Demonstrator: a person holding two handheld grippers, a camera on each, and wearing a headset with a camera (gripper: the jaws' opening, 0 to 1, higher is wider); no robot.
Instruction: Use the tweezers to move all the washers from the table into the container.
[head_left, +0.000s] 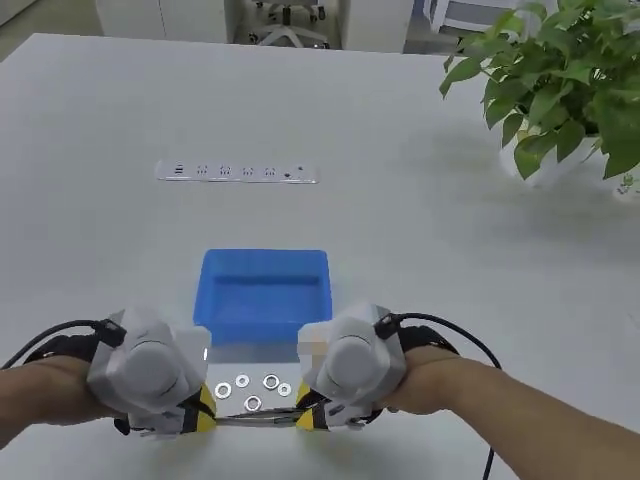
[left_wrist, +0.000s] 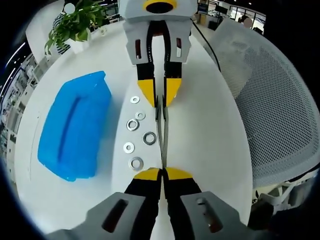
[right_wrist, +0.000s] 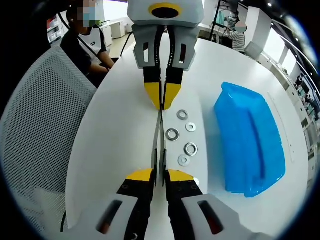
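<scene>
**Q:** What have your jaws got?

**A:** My left gripper (left_wrist: 162, 173) has its yellow tips pressed together on the joined end of the tweezers (left_wrist: 163, 145). My right gripper (right_wrist: 160, 176) pinches the other end, where the 2 arms run apart. Its tips are almost together, with just those arms between them. The tweezers stretch from 1 gripper to the other at the near side of the table (head_left: 400, 200). I cannot tell whether they rest on it or hang just above.

**Q:** And the washers?

**A:** I count 6 washers (left_wrist: 149, 138) in my left gripper view. They are small silver rings lying flat in a loose cluster, none stacked. They sit just on the far side of the tweezers, apart from them. In the head view I make out 5, between my 2 grippers.

**Q:** The container?

**A:** The container (head_left: 265, 258) is a blue rectangular tray just beyond the washers, and its inside shows plain blue.

**Q:** Any writing?

**A:** A white power strip (head_left: 237, 172) lies farther off, and anything printed on it is too small to read. A plant (head_left: 560, 80) stands at the far right.
</scene>
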